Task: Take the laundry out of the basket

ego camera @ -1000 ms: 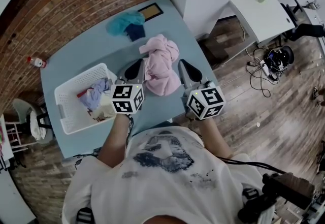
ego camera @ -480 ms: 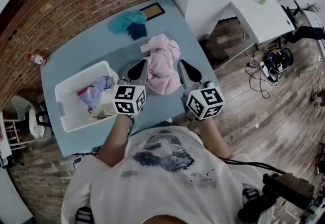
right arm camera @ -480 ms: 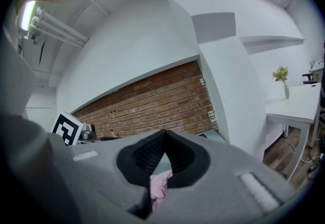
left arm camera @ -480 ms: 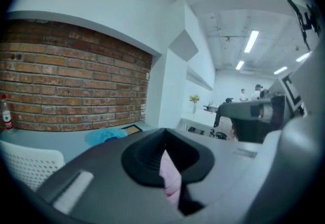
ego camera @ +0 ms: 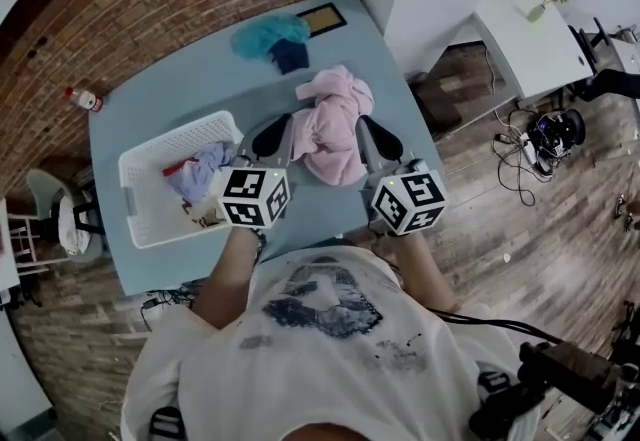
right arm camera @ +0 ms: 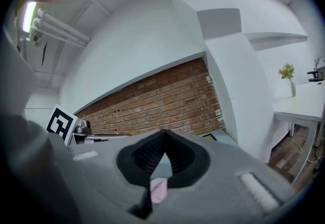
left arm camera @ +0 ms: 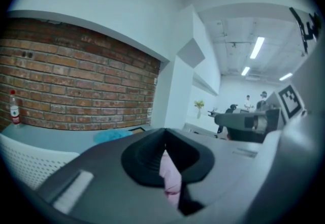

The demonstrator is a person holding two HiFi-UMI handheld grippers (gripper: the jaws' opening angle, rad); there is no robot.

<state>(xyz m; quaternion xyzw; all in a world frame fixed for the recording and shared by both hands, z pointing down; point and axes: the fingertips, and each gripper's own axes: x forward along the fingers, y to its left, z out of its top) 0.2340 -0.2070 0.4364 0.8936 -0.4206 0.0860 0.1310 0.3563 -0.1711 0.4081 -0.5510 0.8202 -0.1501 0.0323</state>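
Evidently the job is only part done: a pink garment (ego camera: pixel 335 124) lies out on the counter (ego camera: pixel 160 109) toward its right edge and a teal bundle (ego camera: pixel 268 34) sits at the far edge, while the basket (ego camera: pixel 135 204) at the left edge holds a lavender cloth (ego camera: pixel 200 172) and more. Both forearms reach forward, near level. The left claw (ego camera: pixel 271 137) and right claw (ego camera: pixel 379 142) flank the pink garment, jaws together, apparently pinching nothing.

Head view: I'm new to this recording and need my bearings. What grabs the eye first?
The pink garment heaped on the blue table, flanked by the left gripper and right gripper, both closed with pink cloth in their jaws. To its left stands the white basket with more clothes inside.
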